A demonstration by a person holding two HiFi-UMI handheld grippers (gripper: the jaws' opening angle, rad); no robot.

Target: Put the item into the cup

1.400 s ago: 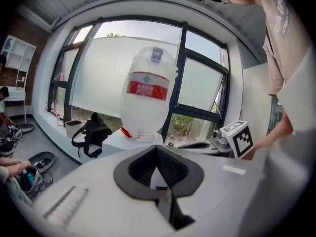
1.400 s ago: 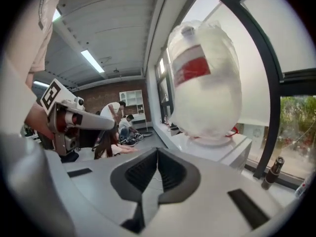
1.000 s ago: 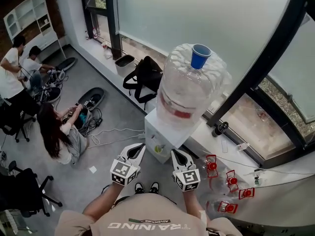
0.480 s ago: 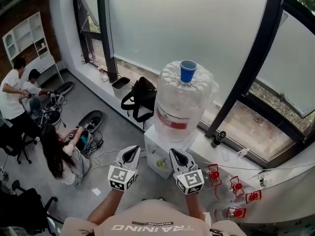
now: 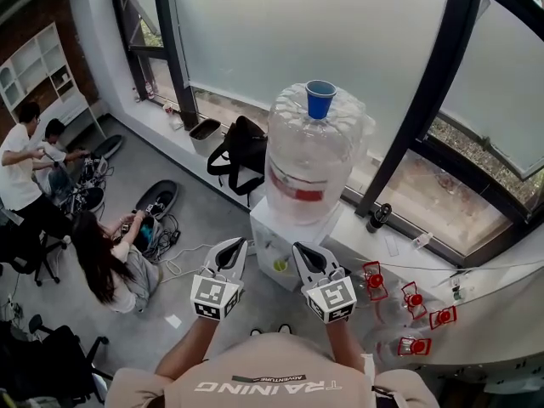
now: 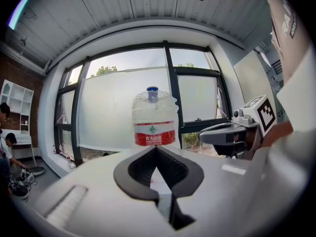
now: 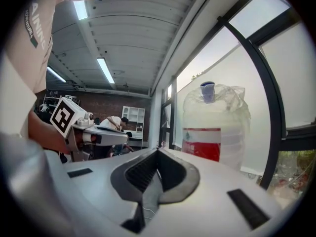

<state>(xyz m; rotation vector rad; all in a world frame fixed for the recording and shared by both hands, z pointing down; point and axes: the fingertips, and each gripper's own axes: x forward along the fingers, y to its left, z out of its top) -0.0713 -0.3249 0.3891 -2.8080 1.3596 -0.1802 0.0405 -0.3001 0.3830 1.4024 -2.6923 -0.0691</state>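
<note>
One jug [image 5: 310,164], one blue cup [image 5: 320,99] atop, left tool [image 5: 235,246] and right tool [image 5: 302,252] closed

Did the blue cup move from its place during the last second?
No. The blue cup still stands on top of the water jug; both shifted slightly left in the head view, so the camera moved.

cup [image 5: 320,99] interior unseen, red items [image 5: 413,299] perhaps caps

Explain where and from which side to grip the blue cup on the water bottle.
Probably the rim, one jaw inside and one outside, coming down from above. The blue cup stands upright, mouth open, atop the water bottle, and its round wall tapers, so a side grip could slip.
</note>
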